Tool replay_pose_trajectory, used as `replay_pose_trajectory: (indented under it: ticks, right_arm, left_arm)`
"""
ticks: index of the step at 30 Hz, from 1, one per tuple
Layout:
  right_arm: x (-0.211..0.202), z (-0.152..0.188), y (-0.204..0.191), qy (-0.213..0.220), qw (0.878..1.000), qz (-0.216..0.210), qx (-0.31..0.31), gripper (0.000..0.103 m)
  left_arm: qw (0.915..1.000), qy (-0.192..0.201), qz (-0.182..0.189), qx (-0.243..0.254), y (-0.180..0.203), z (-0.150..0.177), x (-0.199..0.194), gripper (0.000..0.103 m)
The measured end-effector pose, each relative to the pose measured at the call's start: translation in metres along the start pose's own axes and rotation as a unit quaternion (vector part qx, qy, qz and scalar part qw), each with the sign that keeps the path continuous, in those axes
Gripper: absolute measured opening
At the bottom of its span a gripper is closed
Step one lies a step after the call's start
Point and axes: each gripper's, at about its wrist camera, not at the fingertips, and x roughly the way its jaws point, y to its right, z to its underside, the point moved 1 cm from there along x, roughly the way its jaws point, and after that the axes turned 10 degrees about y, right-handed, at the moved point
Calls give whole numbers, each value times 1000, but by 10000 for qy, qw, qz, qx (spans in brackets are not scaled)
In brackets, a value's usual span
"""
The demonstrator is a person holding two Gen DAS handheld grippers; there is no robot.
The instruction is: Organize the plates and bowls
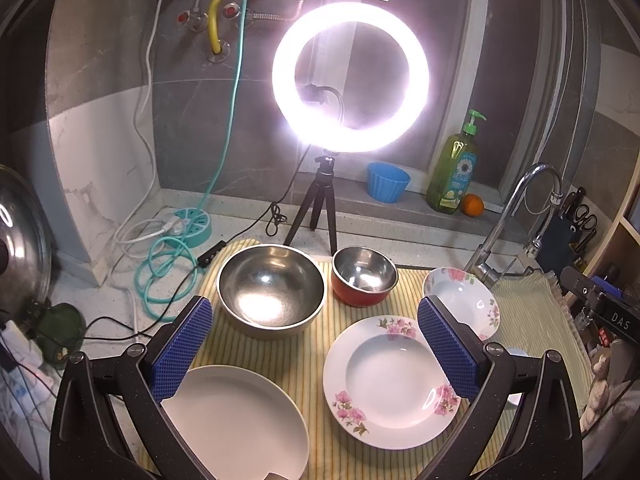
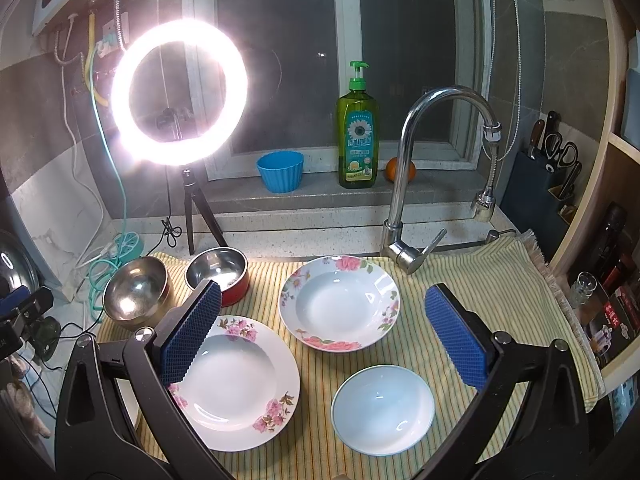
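Observation:
On a striped yellow cloth (image 1: 308,344) lie a plain white plate (image 1: 240,420), a floral plate (image 1: 390,384), a second floral plate (image 1: 464,300), a large steel bowl (image 1: 272,288) and a red steel-lined bowl (image 1: 364,276). My left gripper (image 1: 316,344) is open and empty above them. In the right wrist view I see the cloth (image 2: 460,280), both floral plates (image 2: 236,384) (image 2: 340,304), a small white dish (image 2: 382,410), the steel bowl (image 2: 136,292) and the red bowl (image 2: 220,270). My right gripper (image 2: 324,336) is open and empty.
A lit ring light on a tripod (image 1: 350,76) stands behind the bowls. A faucet (image 2: 420,184) rises at the cloth's back edge. A blue cup (image 2: 280,170), soap bottle (image 2: 357,136) and orange (image 2: 400,170) sit on the sill. Cables (image 1: 168,264) lie left; a knife block (image 2: 536,184) stands right.

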Motion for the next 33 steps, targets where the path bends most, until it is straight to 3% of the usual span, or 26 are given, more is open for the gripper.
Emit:
replay_pose_trajectory:
  ticks: [15,22,24,33]
  right_arm:
    - [23,17,17,-373,9991,-175,116,103]
    - [33,33,24,-700,9959,-496,294,102]
    - [39,39,23,-864,9933,-675,357,95]
    - [71,73,7,-1763,9731,-1373,553,56]
  left_arm:
    - [9985,-516,100,-124,-8,19,22,102]
    - [9950,-920,278,-280,-12,35,39,89]
    - [9932,-1052,351,-359,-14,39,44,87]
    - [9806,-1663,774,-696,-15,62,69,58]
